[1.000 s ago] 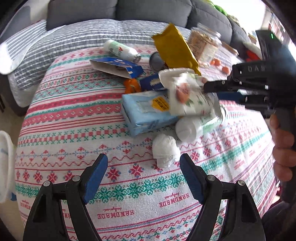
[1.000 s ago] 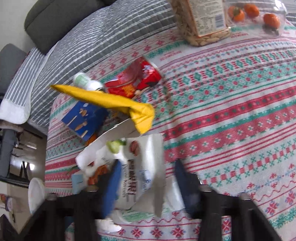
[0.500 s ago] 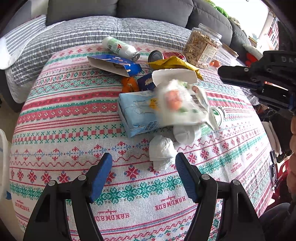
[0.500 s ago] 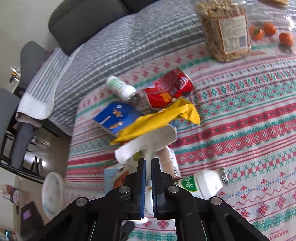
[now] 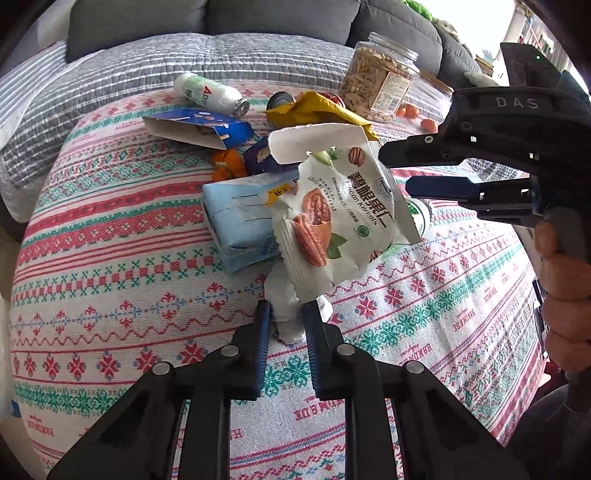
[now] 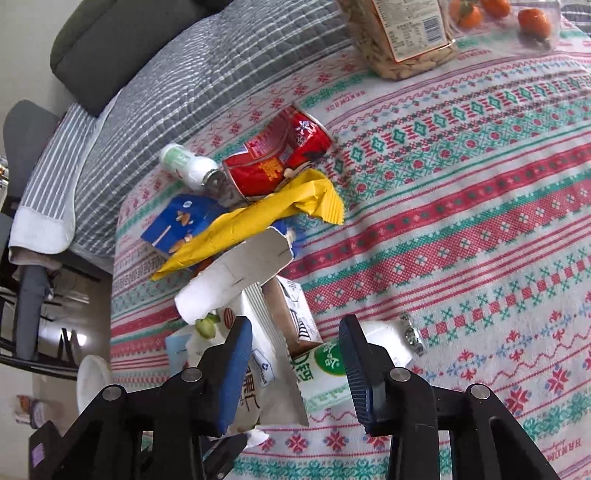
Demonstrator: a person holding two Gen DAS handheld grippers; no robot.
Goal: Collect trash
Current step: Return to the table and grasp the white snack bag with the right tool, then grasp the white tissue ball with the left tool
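Trash lies heaped on the patterned tablecloth [image 5: 110, 314]. My left gripper [image 5: 285, 325] is shut on the bottom corner of a white pecan snack bag [image 5: 332, 221], with a crumpled white tissue [image 5: 282, 295] between the fingers too. The bag also shows in the right wrist view [image 6: 255, 380]. My right gripper [image 6: 295, 358] is open, jaws wide, just above the bag and a white yogurt bottle [image 6: 332, 369]; it also shows in the left wrist view [image 5: 395, 170]. Around lie a light blue carton [image 5: 240, 221], a yellow wrapper [image 6: 251, 221], a red can [image 6: 277, 155], a blue box [image 5: 199, 127] and a white bottle [image 5: 207, 94].
A jar of nuts [image 5: 380, 85] and small oranges [image 6: 532, 18] stand at the far side of the table. A grey quilted sofa [image 5: 184, 55] lies behind. A white bin [image 6: 92, 380] sits on the floor off the left edge.
My left gripper moved forward and shut on the bag's bottom corner and the tissue. My right gripper, shut on the bag half a second ago, has opened and let go.
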